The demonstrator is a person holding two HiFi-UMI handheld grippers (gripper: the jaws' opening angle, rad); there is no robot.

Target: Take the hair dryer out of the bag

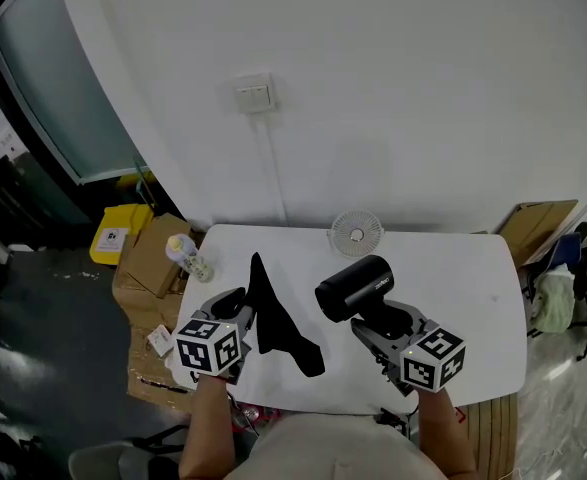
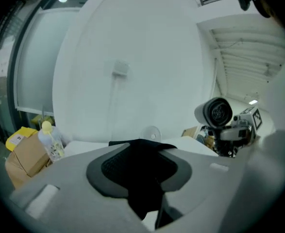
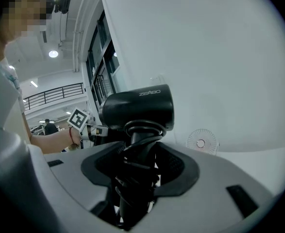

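Observation:
A black hair dryer point(image 1: 355, 286) is held clear above the white table point(image 1: 473, 278), barrel level, its handle wrapped in cord. My right gripper point(image 1: 388, 323) is shut on that handle, as the right gripper view shows point(image 3: 137, 174). The empty black bag point(image 1: 278, 323) lies limp on the table to the left of the dryer. My left gripper point(image 1: 241, 306) is low at the bag's left edge. In the left gripper view a fold of the bag point(image 2: 142, 164) stands between the slightly parted jaws, with a sliver of table showing beside it. The dryer point(image 2: 215, 113) is seen off to the right.
A small white fan point(image 1: 356, 233) stands at the table's far edge by the wall. A spray bottle point(image 1: 188, 258) sits at the table's left corner, above cardboard boxes point(image 1: 148, 263) and a yellow box point(image 1: 120, 233) on the floor. More cardboard point(image 1: 533, 223) leans at the right.

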